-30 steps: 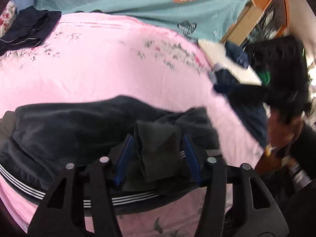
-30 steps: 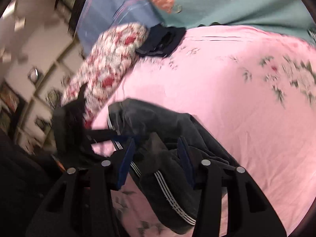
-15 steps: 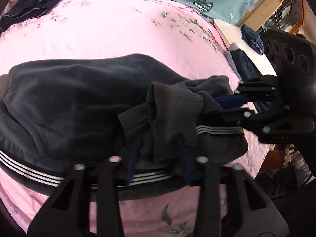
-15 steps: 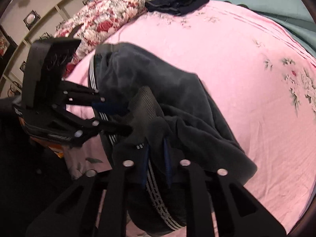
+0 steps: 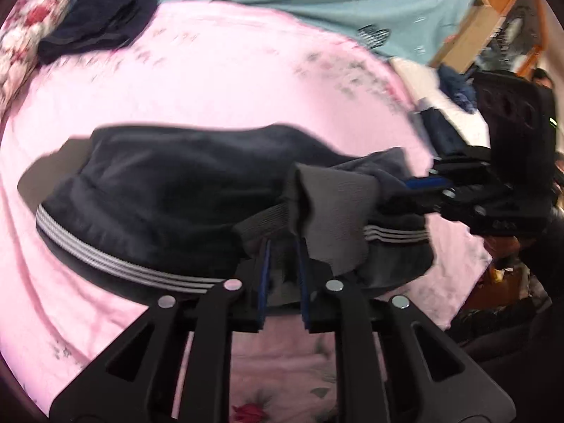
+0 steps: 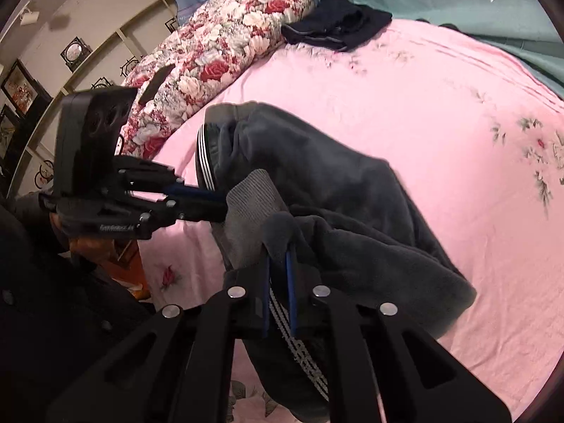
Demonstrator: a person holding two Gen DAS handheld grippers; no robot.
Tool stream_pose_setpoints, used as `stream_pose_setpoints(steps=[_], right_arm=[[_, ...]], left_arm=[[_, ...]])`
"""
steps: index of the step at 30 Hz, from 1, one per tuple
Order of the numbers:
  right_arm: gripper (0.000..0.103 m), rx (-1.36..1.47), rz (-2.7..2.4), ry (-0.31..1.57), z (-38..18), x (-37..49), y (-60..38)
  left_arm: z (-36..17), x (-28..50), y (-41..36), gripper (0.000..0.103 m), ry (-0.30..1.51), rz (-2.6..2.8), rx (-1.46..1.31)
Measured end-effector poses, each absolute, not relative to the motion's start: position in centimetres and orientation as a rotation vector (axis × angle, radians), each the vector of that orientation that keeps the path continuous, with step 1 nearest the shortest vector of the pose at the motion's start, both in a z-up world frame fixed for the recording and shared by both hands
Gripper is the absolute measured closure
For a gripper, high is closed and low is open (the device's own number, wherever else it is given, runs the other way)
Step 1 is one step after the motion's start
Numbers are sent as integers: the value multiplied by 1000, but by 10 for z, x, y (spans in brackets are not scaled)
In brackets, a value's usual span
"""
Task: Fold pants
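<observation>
Both the left claw [image 5: 283,257] and right claw [image 6: 278,264] pinch the pants [image 5: 169,190].

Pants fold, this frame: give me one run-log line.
stage: fold in progress | left gripper: shut on pants cuff | right gripper: shut on pants | surface: pink sheet | nearby: folded dark garment

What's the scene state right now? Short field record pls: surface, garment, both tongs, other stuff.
surface: pink floral sheet on a bed
garment: dark pants with white side stripes, bunched, partly lifted
left tongs: shut on the grey ribbed cuff
right tongs: shut on pants fabric next to the cuff
spacing: the two tongs are close together
other: folded dark clothes at far edge; floral quilt; teal blanket
</observation>
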State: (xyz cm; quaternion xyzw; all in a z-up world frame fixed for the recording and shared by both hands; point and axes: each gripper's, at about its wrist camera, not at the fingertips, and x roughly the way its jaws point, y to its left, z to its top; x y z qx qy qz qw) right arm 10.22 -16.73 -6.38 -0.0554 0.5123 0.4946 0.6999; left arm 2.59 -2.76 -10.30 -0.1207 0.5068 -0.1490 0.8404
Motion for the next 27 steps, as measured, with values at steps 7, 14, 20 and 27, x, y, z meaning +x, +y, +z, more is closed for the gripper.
stream_pose_setpoints(steps=[7,14,20,27], right_arm=[[96,-60,1058,1118,-42,109,-195],[96,51,922,1118,-34,118,-250],[96,3,1048,1147,-55,117,-204],[96,-64,1107,1220,-94,124,-170]], left_arm=[[-145,50,-16,70,1141,-342,-452],[-144,83,-62,69,1078,-440,-416],[-151,74,-51,69,1116,-436,-401],[-127,53,-2,69,1104,-302,-334]])
